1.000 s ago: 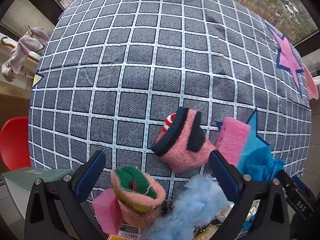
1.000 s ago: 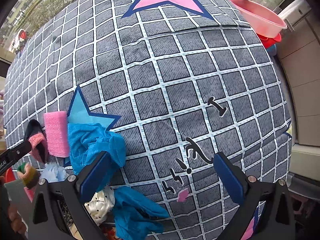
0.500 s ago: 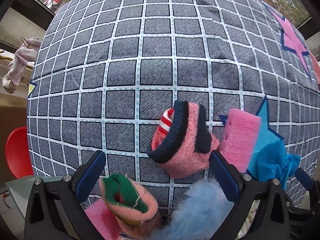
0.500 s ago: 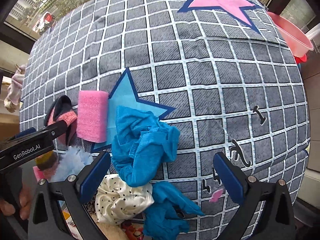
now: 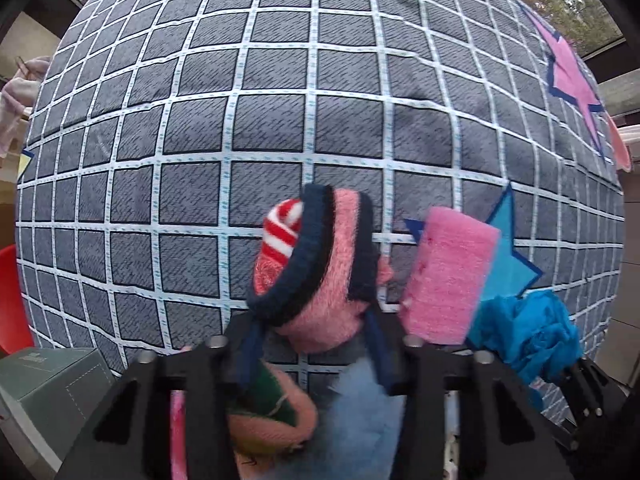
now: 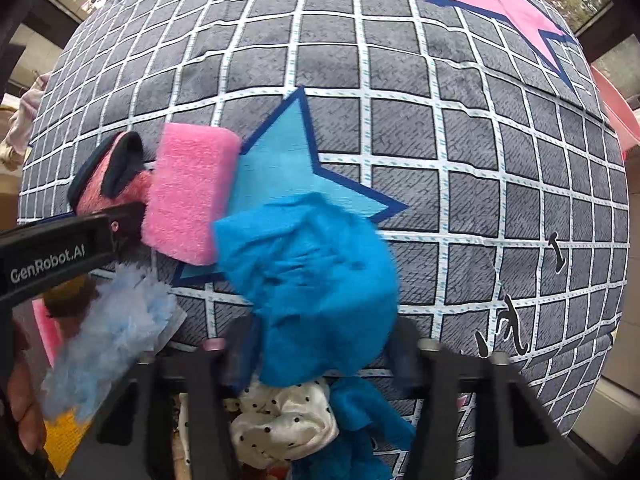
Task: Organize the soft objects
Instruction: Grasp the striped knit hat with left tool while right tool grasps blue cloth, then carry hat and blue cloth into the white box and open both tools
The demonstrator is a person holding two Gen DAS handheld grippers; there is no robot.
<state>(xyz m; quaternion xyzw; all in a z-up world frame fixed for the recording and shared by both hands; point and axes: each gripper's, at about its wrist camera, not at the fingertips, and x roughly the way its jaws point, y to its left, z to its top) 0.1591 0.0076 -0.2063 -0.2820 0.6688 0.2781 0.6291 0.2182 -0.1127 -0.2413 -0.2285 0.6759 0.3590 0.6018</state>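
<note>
A rolled pink sock bundle (image 5: 320, 280) with a navy cuff and a red-striped end lies on the grey checked bedcover (image 5: 240, 120). My left gripper (image 5: 316, 340) points down at it, jaws closing, both pads against the bundle's sides. In the right wrist view a crumpled blue cloth (image 6: 316, 272) fills the gap of my right gripper (image 6: 322, 356), whose jaws are closing and pinch it. A pink sponge (image 5: 448, 276) lies between the two, also seen as the pink sponge (image 6: 190, 196) beside the left gripper's arm (image 6: 60, 248).
Near the bed's front edge lie a fluffy pale blue piece (image 6: 108, 328), a green-and-pink sock roll (image 5: 272, 420), a white dotted cloth (image 6: 284, 424) and a second blue cloth (image 6: 360, 432). A green box (image 5: 48, 380) and red chair (image 5: 12, 292) stand left; a pink basin (image 6: 616, 108) right.
Both grippers went from wide open to nearly closed. The left one dropped onto the pink sock bundle. The right one slid left over the blue cloth, which now sits between its fingers.
</note>
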